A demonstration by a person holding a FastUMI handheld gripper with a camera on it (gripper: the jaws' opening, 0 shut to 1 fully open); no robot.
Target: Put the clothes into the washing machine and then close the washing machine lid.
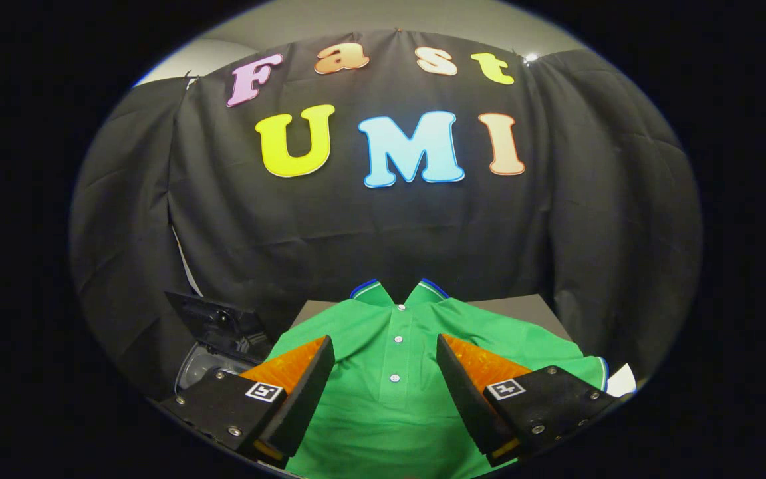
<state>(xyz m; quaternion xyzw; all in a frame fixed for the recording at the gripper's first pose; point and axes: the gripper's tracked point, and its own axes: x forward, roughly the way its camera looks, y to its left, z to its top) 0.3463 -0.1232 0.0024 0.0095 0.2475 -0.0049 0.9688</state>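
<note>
While gripper (385, 359) hovers fingers spread wide, gripping nothing, green polo shirt (393, 392) lies flat on grey table (522, 307) between and beyond them; washing machine (213, 346), lid seemingly raised, beside shirt.

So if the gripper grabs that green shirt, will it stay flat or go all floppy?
Probably floppy: the green shirt is soft cloth lying spread flat, so it would likely sag and bunch around wherever it is pinched. It looks light and unlikely to roll or break. The gripper is open, fingers apart over its buttoned front.
</note>
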